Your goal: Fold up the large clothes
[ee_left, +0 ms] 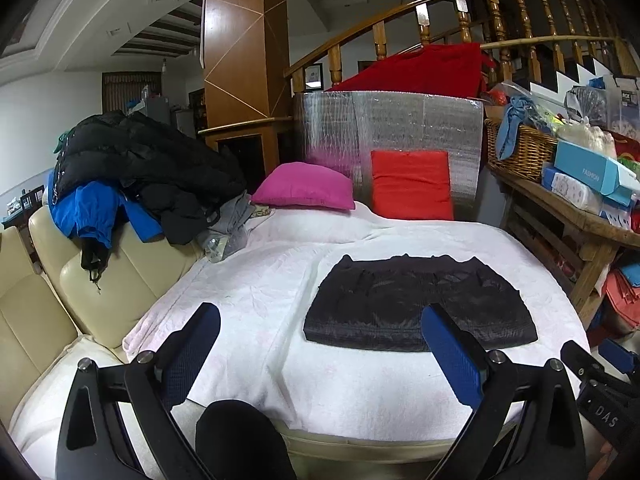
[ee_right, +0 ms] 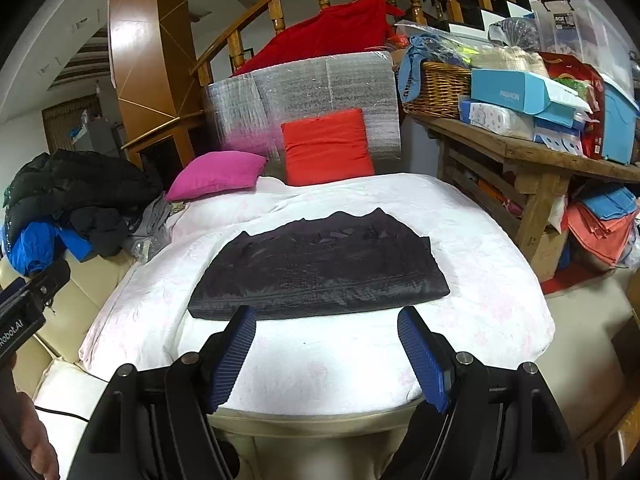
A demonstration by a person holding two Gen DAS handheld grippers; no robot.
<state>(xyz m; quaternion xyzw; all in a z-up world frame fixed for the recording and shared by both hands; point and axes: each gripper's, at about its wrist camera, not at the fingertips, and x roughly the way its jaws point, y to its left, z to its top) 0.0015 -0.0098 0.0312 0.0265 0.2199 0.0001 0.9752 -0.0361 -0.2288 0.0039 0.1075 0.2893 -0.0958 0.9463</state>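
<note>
A black garment (ee_left: 416,304) lies folded into a flat rectangle on the white blanket (ee_left: 260,292); it also shows in the right wrist view (ee_right: 320,268) on the blanket (ee_right: 480,280). My left gripper (ee_left: 320,320) is open and empty, held above the blanket's near edge, to the left of the garment. My right gripper (ee_right: 326,318) is open and empty, just in front of the garment's near edge. The right gripper's body shows at the left view's right edge (ee_left: 600,384).
A pile of black and blue jackets (ee_left: 132,176) lies on the cream sofa (ee_left: 100,280) at the left. A pink cushion (ee_left: 304,186) and a red cushion (ee_left: 412,184) lean at the back. A cluttered wooden bench (ee_right: 520,152) with a wicker basket (ee_right: 436,88) stands at the right.
</note>
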